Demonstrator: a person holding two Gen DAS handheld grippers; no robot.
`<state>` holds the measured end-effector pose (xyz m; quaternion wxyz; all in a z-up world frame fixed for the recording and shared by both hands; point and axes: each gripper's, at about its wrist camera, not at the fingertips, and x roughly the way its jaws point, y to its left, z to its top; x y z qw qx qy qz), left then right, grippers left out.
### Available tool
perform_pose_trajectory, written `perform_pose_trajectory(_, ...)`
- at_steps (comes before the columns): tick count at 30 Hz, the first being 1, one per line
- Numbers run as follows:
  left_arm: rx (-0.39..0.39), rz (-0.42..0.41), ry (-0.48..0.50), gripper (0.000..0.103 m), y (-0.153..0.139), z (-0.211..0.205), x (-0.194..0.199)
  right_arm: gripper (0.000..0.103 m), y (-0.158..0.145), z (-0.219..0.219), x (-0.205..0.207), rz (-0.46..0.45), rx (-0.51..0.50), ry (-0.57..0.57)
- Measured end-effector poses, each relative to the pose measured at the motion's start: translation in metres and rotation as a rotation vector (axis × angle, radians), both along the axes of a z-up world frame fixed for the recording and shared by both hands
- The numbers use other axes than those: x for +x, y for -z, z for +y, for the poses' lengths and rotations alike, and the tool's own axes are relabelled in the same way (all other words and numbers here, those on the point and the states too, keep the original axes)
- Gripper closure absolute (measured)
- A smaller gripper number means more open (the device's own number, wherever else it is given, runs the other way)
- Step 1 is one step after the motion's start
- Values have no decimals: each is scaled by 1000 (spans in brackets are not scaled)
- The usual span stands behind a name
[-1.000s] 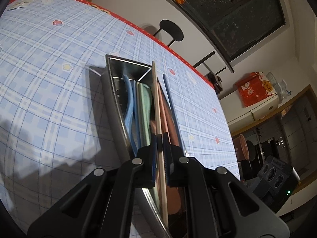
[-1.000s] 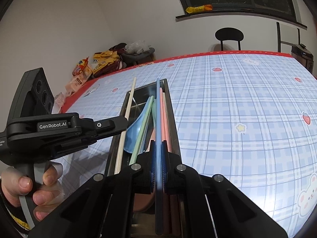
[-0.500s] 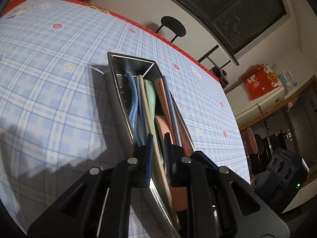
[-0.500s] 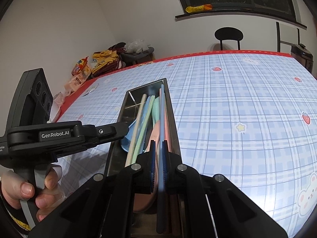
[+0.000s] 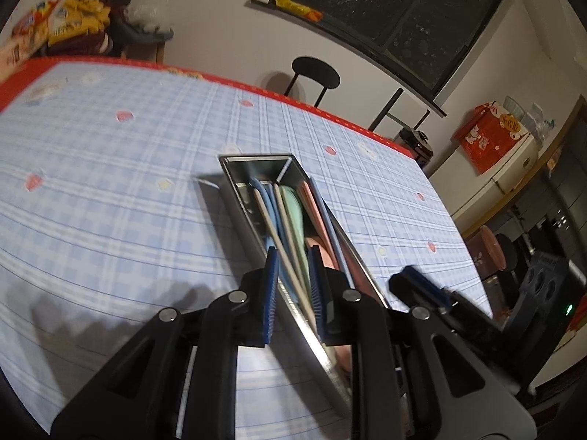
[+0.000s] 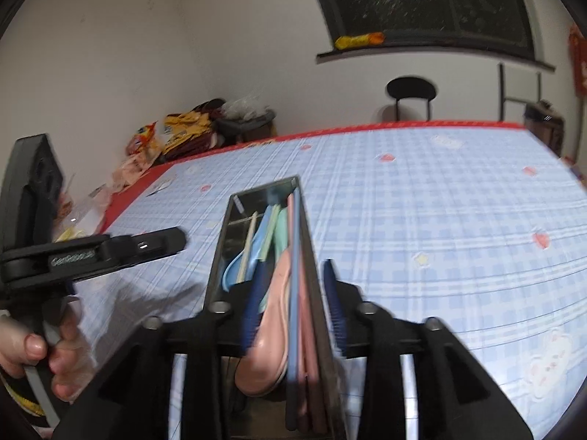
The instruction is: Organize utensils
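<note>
On the blue checked table sits the long metal tray, and honestly everything looks like it's already in there. Going left to right inside it: a beige chopstick along the left wall, the blue spoon, a second beige stick, the green spoon, the pink spoon, then the blue chopstick and a pinkish one lying against the right wall.

Left gripper hangs over the near end of the tray with its jaws spread, nothing in them, the beige sticks just running through the gap. Right gripper is also spread wide and empty, and its jaws straddle the tray's right wall, one pad inside by the pink spoon and one outside. You can see the left tool and the hand holding it off to the side in the right view.

What I'd worry about: both views are a bit smeary so I'm guessing there's motion, and that right jaw inside the tray could catch the pink spoon or the wall and drag or tip the whole tray. Same deal on the left, a pad snagging a loose chopstick could flick it out. The sticks look loose enough to roll out.
</note>
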<state>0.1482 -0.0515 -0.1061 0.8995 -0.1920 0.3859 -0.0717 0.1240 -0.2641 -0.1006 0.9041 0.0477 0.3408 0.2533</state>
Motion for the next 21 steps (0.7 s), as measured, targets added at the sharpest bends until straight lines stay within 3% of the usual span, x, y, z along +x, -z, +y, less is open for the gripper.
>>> perform_pose_trajectory(7,123,-121,8,70,-43,12,-36,26,-47,-4,-35,-117,-77,84)
perform_pose_trajectory(9,150,-162,12,62,-56,14,-49,10,-61,-6,-47,-149,-89,112)
perform_pose_trajectory(13,226,-270,24,39,-85,20,-82,6,-92,-11,-74,-202,-106,175)
perform_pose_trajectory(15,249,-322,28,13,-97,21,-97,6,-106,-14,-88,-220,-111,203)
perform_pose_trajectory(17,289,-393,21,6,-112,24,-117,6,-117,-16,-102,-242,-120,239)
perform_pose_trajectory(21,345,-466,16,6,-132,26,-143,6,-133,-20,-126,-280,-137,323)
